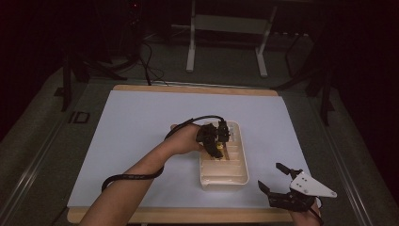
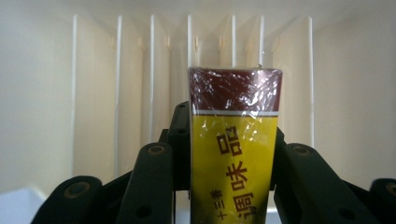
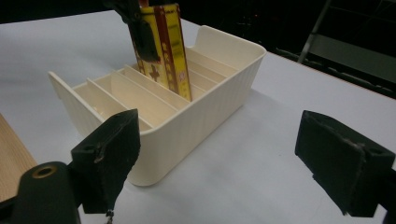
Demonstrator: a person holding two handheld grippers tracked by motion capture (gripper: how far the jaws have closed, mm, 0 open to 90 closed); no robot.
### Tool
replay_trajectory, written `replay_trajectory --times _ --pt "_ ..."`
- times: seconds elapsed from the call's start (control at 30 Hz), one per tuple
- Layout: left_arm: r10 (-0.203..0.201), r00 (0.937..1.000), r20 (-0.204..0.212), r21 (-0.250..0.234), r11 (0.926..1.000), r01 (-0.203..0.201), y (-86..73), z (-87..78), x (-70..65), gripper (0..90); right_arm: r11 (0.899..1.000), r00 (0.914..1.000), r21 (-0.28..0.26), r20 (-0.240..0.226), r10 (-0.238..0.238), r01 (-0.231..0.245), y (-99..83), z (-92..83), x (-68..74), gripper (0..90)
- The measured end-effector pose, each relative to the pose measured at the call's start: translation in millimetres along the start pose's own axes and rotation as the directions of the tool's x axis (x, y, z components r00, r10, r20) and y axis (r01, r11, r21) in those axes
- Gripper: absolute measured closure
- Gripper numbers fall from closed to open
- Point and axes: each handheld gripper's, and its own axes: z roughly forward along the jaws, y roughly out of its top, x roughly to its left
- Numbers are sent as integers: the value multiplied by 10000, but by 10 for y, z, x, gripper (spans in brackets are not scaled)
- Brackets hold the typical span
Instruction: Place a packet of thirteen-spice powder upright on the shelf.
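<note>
The left gripper (image 1: 217, 141) grips a yellow packet (image 3: 164, 46) over the slotted tray (image 3: 212, 93); right gripper (image 1: 275, 178) beside the tray, jaws open.

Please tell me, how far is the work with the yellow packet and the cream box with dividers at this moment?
Done: the left tool has gripped the yellow packet and brought it over the cream divided box. In hand: its lower end is among the dividers, still clamped. Left: seating it and letting go. The right tool waits open, empty, beside the box.
</note>
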Motion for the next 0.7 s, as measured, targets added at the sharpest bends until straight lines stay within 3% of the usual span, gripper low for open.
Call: replay_trajectory --times 0.37,0.7 --pt "-178 9997 153 -919 9956 191 67 186 15 678 10000 10000 -25 -15 18 -18 1 -4 -2 141" --pt "-334 9990 298 -1489 9881 374 15 100 14 635 10000 10000 -22 -27 24 -24 0 -2 -6 141"
